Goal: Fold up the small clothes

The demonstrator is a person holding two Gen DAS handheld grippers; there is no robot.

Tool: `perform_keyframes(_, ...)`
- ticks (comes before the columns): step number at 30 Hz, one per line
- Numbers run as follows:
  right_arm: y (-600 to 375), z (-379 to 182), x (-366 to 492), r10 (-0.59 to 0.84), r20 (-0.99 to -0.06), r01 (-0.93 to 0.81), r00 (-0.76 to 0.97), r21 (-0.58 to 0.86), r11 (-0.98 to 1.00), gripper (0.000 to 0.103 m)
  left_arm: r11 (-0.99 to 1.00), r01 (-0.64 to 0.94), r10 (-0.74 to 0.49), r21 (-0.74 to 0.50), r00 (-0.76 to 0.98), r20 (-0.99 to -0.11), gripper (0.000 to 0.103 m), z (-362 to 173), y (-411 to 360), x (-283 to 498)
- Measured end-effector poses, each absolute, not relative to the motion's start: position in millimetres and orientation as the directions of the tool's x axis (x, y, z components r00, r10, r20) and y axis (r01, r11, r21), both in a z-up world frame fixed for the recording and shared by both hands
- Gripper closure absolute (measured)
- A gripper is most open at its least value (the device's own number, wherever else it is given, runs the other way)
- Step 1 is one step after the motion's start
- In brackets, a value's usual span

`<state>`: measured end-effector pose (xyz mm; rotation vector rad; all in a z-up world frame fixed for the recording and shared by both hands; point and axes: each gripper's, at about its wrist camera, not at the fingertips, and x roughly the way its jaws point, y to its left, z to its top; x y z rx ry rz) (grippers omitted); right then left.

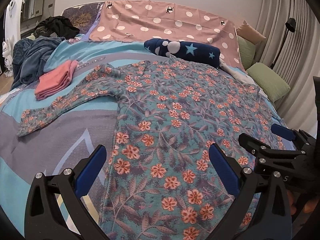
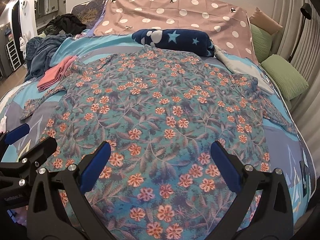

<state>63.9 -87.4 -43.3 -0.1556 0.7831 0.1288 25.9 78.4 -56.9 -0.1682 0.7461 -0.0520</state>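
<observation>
**Here: floral top spread flat on the bed, both grippers released above its hem**

Nearest, at the bed's near edge: left gripper (image 1: 157, 156), blue-padded fingers (image 1: 224, 169) spread wide, nothing between them, poised over the hem end of the floral top (image 1: 170, 108), toward its left side seam. Just beside it, toward the right: right gripper (image 2: 160, 153), likewise spread wide and empty, over the middle of the same hem. Each gripper visible at the edge of the other's view, close together, apart from one another.

Under both: the floral top, teal with orange-pink flowers and grey leaves, laid flat and unfolded along the middle of the bed, hem toward the near edge, neckline toward the far edge. One long sleeve (image 1: 66, 104) stretched out toward the bed's left edge, lying flat on the blue and grey bedcover (image 1: 60, 140). The other sleeve (image 2: 280, 118) angled down toward the right edge, somewhat rumpled.

Further back, left of the top's shoulder: folded pink garment (image 1: 55, 80), neatly stacked, just beside or touching the outstretched sleeve, hard to tell which. Beyond it, at the far left corner: rumpled blue blanket (image 1: 34, 60) and a dark heap of clothes (image 1: 57, 26).

Past the neckline: navy star-patterned roll (image 1: 184, 50), lying crosswise, touching the top's collar end. Behind that, along the far edge: pink polka-dot sheet (image 1: 170, 23). At the far right corner: green pillows (image 1: 268, 80) and a tan cushion (image 1: 250, 32) beside grey curtains (image 1: 280, 20).
</observation>
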Motion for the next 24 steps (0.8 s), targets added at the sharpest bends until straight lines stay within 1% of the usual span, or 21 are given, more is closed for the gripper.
perform_keyframes(4, -87.7, -44.6, 69.2, 0.050, -0.714, -0.169, 0.698, -0.097, 0.981, 0.002, 0.976, -0.011, -0.143, -0.215, 0.712, -0.687, 0.001, -62.2, 86.1, 31.4)
perform_keyframes(8, -90.8, -44.7, 76.2, 0.036, -0.716, -0.158, 0.697, -0.105, 0.982, 0.002, 0.968, -0.020, -0.161, -0.250, 0.713, -0.683, 0.002, -64.0, 100.1, 34.0)
perform_keyframes(10, -94.1, -43.9, 79.6, 0.027, -0.715, -0.151, 0.699, -0.110, 0.982, 0.002, 0.958, -0.027, -0.182, -0.287, 0.715, -0.675, 0.008, -63.8, 112.5, 36.0)
perform_keyframes(12, -98.8, -43.0, 83.6, 0.012, -0.712, -0.137, 0.702, -0.119, 0.983, 0.002, 0.928, -0.059, -0.219, -0.367, 0.713, -0.667, 0.017, -66.3, 137.8, 40.6)
perform_keyframes(15, -106.9, -42.6, 90.9, -0.012, -0.711, -0.109, 0.703, -0.126, 0.986, 0.002, 0.869, -0.165, -0.217, -0.466, 0.720, -0.659, 0.023, -74.4, 186.6, 44.0)
perform_keyframes(20, -115.6, -44.3, 105.3, -0.036, -0.720, -0.082, 0.693, -0.128, 0.988, 0.002, 0.806, -0.341, -0.104, -0.484, 0.723, -0.683, 0.023, -87.2, 253.6, 42.3)
perform_keyframes(24, -116.4, -43.8, 114.8, -0.044, -0.720, -0.079, 0.692, -0.136, 0.988, 0.002, 0.672, -0.480, -0.084, -0.565, 0.708, -0.701, 0.024, -111.5, 313.5, 41.4)
